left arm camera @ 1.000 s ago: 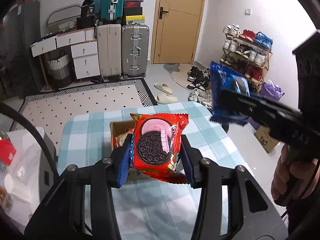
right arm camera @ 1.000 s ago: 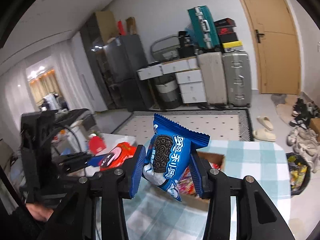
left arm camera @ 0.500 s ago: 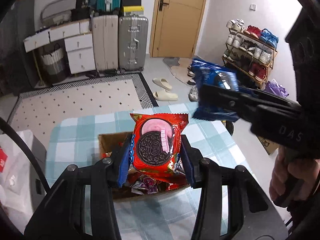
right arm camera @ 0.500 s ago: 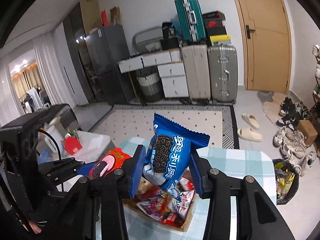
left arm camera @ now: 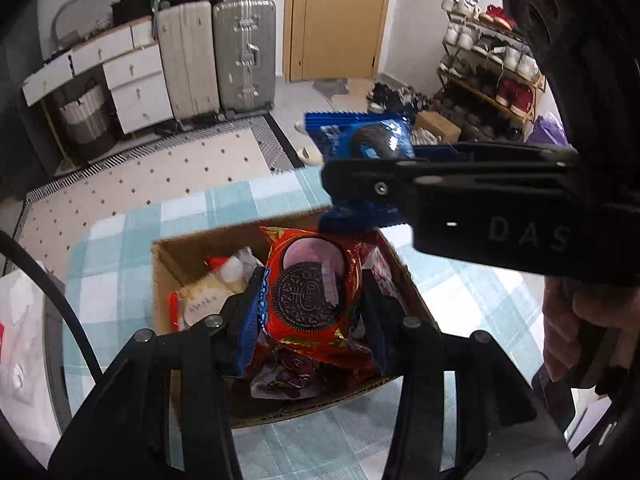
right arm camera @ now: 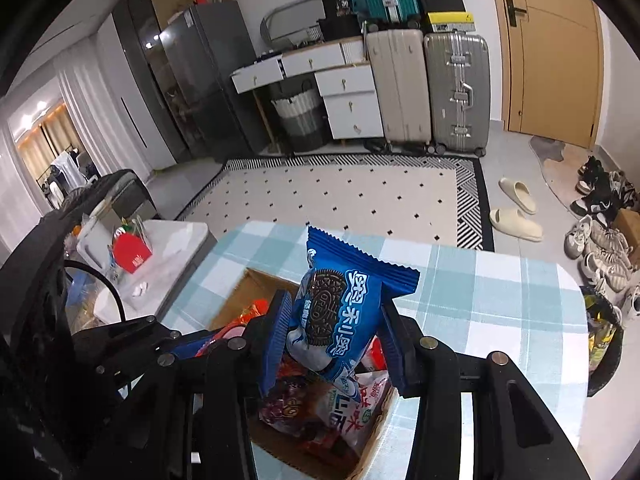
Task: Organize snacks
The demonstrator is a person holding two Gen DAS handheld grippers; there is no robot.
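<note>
The left gripper (left arm camera: pixel 310 312) is clamped on a red Oreo packet (left arm camera: pixel 316 296), its blue-padded fingers (left arm camera: pixel 250 320) pressing the wrapper from both sides, and the packet hangs upright over the open cardboard box (left arm camera: pixel 168 256) that sits on the blue-and-white checked tablecloth (left arm camera: pixel 120 280). From the left wrist view the box fills the centre, with more wrapped snacks (left arm camera: pixel 208 300) lying inside it toward 9 o'clock of the red packet (a pale packet and a white-and-red one among them). The right gripper (right arm camera: pixel 334 340) is closed around a blue Oreo packet (right arm camera: pixel 340 312), gripped at its lower half so the crimped top edge flares out above the fingers; it too is over the box, whose far rim shows at 11 o'clock of the packet in the right wrist view. In the left wrist view the right gripper reaches in from 3 o'clock, carrying the blue packet above and just beyond the red one, the two apart or barely touching: I cannot tell which. The person's right hand (left arm camera: pixel 580 320) wraps the handle at the frame's right edge. Beyond the table lie a dotted rug (right arm camera: pixel 340 196), two upright suitcases (right arm camera: pixel 428 88) at 12 o'clock, and a wooden door (right arm camera: pixel 552 52) at 1 o'clock.
</note>
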